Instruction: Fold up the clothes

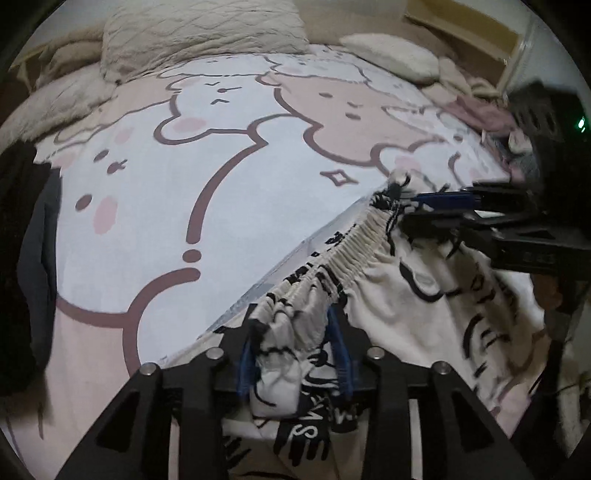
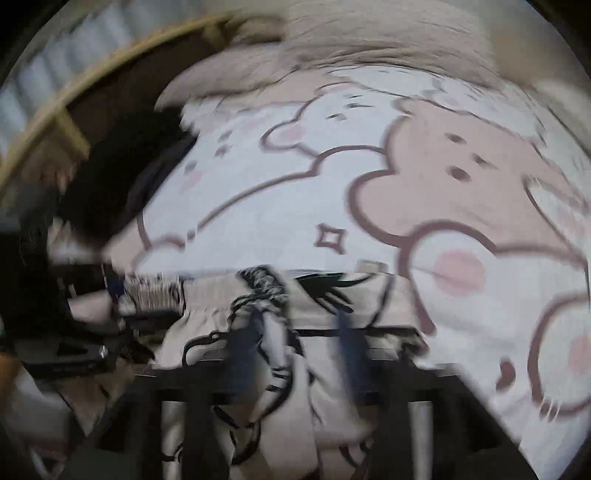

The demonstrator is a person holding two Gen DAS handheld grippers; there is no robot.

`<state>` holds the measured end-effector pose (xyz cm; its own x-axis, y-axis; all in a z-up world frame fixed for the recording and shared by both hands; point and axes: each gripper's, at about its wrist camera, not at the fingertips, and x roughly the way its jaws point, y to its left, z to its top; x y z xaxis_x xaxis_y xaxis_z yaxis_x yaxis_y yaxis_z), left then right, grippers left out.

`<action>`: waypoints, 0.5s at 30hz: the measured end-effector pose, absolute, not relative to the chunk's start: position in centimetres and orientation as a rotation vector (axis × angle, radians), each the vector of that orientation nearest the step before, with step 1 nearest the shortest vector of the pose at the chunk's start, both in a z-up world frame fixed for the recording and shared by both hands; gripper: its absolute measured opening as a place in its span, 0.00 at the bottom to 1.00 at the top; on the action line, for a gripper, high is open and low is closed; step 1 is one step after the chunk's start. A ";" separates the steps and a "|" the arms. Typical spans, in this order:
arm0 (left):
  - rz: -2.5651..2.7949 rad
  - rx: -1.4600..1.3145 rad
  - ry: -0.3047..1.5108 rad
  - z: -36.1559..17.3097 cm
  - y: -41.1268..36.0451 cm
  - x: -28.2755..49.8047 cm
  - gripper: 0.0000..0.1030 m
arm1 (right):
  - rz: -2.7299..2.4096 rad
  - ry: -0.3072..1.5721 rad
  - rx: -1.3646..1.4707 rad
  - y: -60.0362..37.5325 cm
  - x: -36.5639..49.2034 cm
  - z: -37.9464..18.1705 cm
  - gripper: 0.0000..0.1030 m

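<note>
Where the shorts lie on the near edge of the bedsheet, the left gripper is parted around one waistband end, released apparently; farther along the waistband, the right gripper is likewise parted, for flat laying.

Garment between and beyond the left gripper: cream-white cloth, black scrawled line drawings and lettering, gathered waistband in the same print. Left gripper: black frame, blue pads. Right gripper: black, dark blue pads, view blurred. Bedsheet ahead of both grippers: pale white-blue and soft pink cartoon bears, mauve-brown outlines, pink cheek spots, small four-point star. Pillows at the far end: cream, textured. Dark clothing left of the left gripper: black and slate.
</note>
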<state>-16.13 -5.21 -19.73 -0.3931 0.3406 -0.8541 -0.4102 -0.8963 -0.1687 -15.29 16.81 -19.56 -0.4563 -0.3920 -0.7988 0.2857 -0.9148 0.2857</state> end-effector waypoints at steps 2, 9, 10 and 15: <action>2.332 -1.352 0.048 -18.2 -6.5 -15.4 0.64 | -2.444 -0.350 1.326 20.0 -14.5 -18.4 0.69; 2.415 -1.079 0.229 -13.2 -8.0 -6.8 0.64 | -2.194 -1.209 1.421 29.7 -6.8 -20.7 0.65; 2.396 -1.041 0.311 -13.1 -7.2 -4.8 0.64 | -2.134 -1.284 1.437 29.9 -5.4 -21.5 0.64; 2.292 -0.961 0.753 -16.1 -2.2 2.8 0.64 | -1.881 -1.538 1.472 27.6 -1.2 -25.2 0.64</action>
<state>2.81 -2.22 -16.14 -0.6012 0.2584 -0.7562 -0.6564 -0.6993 0.2829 -1.21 27.58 -25.24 -0.4300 -0.7447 -0.5103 -0.3524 -0.3819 0.8543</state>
